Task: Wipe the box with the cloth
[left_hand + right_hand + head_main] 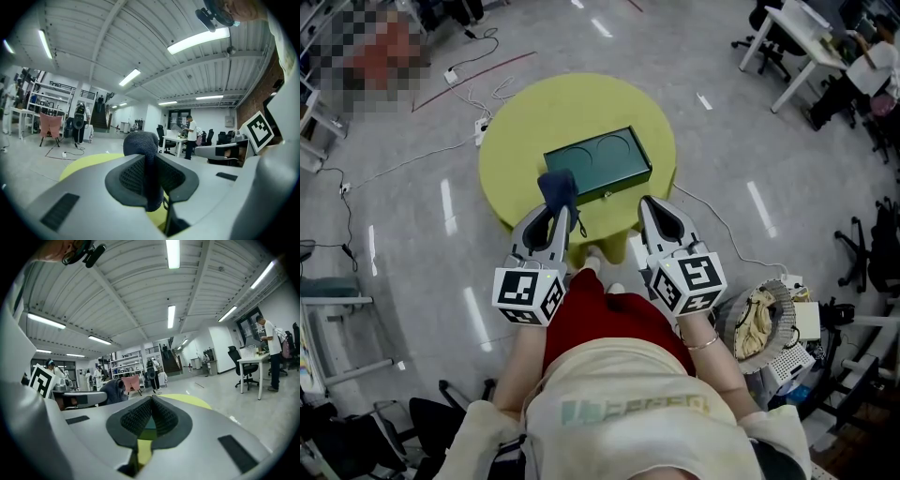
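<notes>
Box [598, 165], dark green with two ring outlines on its lid, lies flat on the round yellow-green table [525, 117], just ahead of both grippers' tips and between their lines of reach. The left gripper [557, 214] is clamped on the dark blue cloth [558, 187]: in the left gripper view [150, 161] the fabric [142, 143] is pinched between the ribbed pads, bulging above them and hanging a little below. From the head view, the cloth's free end sits at the box's near left corner; whether it touches the box I cannot tell. The right gripper [652, 206], beside the left one and to its right, has its jaws pressed together on nothing [151, 401]; it hovers at the near table edge, just short of the box's near right corner.
</notes>
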`<move>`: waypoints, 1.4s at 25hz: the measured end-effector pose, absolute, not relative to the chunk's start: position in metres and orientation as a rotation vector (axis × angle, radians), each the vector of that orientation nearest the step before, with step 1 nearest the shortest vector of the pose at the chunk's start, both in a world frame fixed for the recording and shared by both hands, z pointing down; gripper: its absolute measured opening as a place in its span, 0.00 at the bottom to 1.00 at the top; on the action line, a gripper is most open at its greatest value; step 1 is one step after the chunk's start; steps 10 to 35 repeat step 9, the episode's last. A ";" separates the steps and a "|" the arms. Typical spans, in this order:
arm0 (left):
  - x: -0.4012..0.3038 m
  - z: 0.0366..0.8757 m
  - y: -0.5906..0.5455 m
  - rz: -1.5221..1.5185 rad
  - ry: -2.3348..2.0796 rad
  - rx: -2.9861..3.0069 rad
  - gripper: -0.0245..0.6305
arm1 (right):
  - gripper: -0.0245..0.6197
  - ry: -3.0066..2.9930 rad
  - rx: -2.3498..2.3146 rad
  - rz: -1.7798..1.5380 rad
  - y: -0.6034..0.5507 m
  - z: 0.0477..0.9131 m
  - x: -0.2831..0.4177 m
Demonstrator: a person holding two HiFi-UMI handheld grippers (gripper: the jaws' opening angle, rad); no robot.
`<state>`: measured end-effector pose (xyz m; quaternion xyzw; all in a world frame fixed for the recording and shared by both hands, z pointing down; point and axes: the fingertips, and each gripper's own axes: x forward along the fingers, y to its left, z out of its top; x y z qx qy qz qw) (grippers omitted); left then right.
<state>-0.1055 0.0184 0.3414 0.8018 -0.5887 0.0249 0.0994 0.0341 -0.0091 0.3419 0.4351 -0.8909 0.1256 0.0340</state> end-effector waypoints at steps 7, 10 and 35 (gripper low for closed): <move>-0.105 0.343 0.021 0.065 -1.755 2.362 0.14 | 0.10 -2.741 1.345 0.385 -0.008 0.344 0.038; -0.104 0.344 0.020 0.064 -1.758 2.360 0.14 | 0.10 -2.742 1.349 0.383 -0.010 0.344 0.040; -0.104 0.344 0.020 0.064 -1.758 2.360 0.14 | 0.10 -2.742 1.349 0.383 -0.010 0.344 0.040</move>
